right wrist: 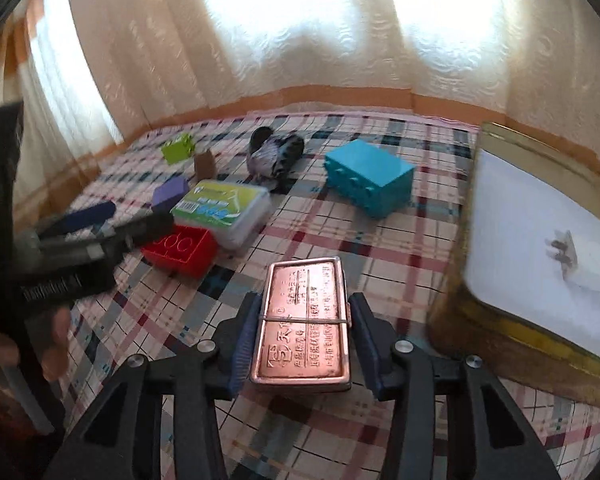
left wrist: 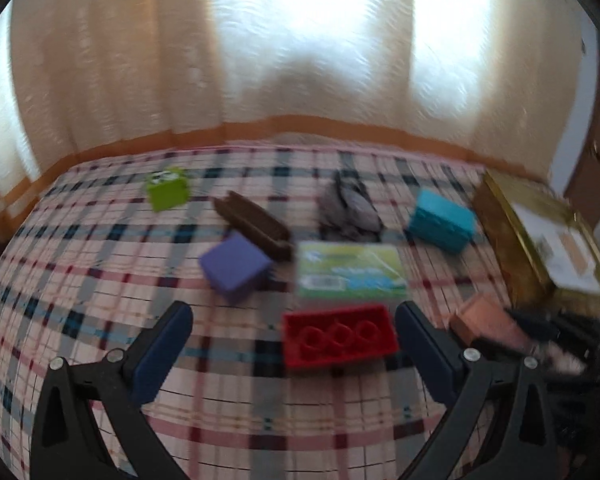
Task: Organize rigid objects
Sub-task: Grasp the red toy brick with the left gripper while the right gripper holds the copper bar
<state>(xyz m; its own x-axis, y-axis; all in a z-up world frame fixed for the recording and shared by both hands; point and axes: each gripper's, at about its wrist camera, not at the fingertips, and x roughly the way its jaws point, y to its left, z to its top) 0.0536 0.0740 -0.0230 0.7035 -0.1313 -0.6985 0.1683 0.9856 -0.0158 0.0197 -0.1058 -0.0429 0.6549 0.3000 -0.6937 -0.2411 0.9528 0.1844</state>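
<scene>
My right gripper (right wrist: pixel 304 320) is shut on a flat copper-coloured tin (right wrist: pixel 303 320) with embossed writing and holds it just left of a gold box (right wrist: pixel 500 344) with a white top. The tin also shows in the left wrist view (left wrist: pixel 488 320), at the right. My left gripper (left wrist: pixel 294 344) is open, its jaws either side of a red brick (left wrist: pixel 338 334) that lies just ahead on the checked cloth (left wrist: pixel 100 280). In the right wrist view the left gripper (right wrist: pixel 112 220) hovers over the red brick (right wrist: pixel 180 252).
On the cloth lie a purple block (left wrist: pixel 236 266), a brown piece (left wrist: pixel 256 224), a green-labelled white box (left wrist: pixel 352 270), a green brick (left wrist: pixel 168 188), a teal brick (left wrist: pixel 442 220) and a dark striped bundle (left wrist: pixel 350 210). Curtains hang behind.
</scene>
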